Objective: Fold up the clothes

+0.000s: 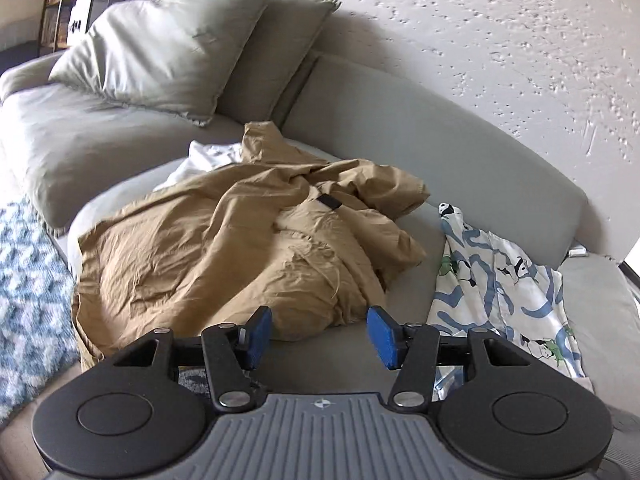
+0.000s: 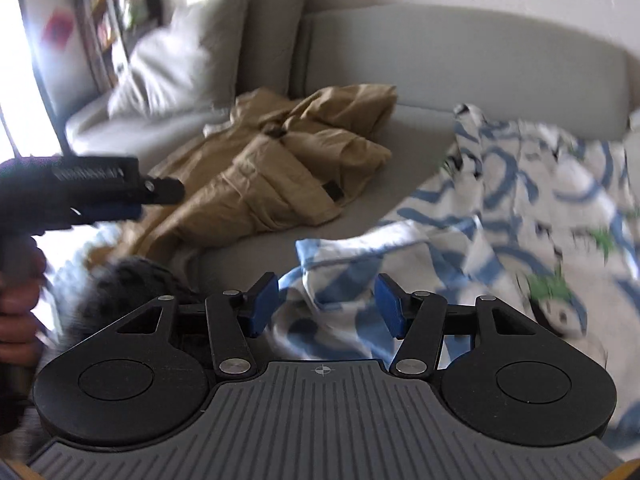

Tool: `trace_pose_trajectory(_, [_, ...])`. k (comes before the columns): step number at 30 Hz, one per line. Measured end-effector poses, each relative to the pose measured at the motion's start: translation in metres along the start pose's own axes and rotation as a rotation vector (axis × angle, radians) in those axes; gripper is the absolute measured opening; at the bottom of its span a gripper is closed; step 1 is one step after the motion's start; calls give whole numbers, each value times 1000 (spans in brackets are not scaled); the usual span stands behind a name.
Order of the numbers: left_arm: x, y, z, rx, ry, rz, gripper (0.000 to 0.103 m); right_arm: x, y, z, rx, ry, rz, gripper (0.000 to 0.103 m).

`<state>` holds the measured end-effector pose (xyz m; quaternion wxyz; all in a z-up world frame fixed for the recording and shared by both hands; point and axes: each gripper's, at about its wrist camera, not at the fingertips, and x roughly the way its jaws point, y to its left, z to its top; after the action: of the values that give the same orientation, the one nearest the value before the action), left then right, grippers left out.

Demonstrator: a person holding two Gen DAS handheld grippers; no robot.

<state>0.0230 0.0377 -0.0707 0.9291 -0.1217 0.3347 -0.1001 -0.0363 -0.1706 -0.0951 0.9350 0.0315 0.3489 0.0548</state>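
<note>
Tan garment (image 1: 248,240), crumpled mid-sofa (image 1: 360,120): soft, light; best taken at front-edge hem. Both tools (image 1: 319,330) (image 2: 326,304) released, nothing held.

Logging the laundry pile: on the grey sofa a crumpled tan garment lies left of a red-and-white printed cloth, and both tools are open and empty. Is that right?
One error: the printed cloth is blue and white, not red, as the left wrist view shows. The rest holds: tan garment to its left on the grey sofa, left tool and right tool open and empty.
</note>
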Motion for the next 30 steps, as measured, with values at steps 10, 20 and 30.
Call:
trace_pose_trajectory(10, [8, 10, -3, 9, 12, -50, 52, 56, 37, 21, -189, 79, -200, 11])
trace_pose_trajectory(20, [11, -26, -9, 117, 51, -112, 52, -85, -115, 15, 394, -216, -263, 3])
trace_pose_trajectory(30, [66, -94, -10, 263, 179, -132, 64, -151, -251, -92, 918, -218, -496, 3])
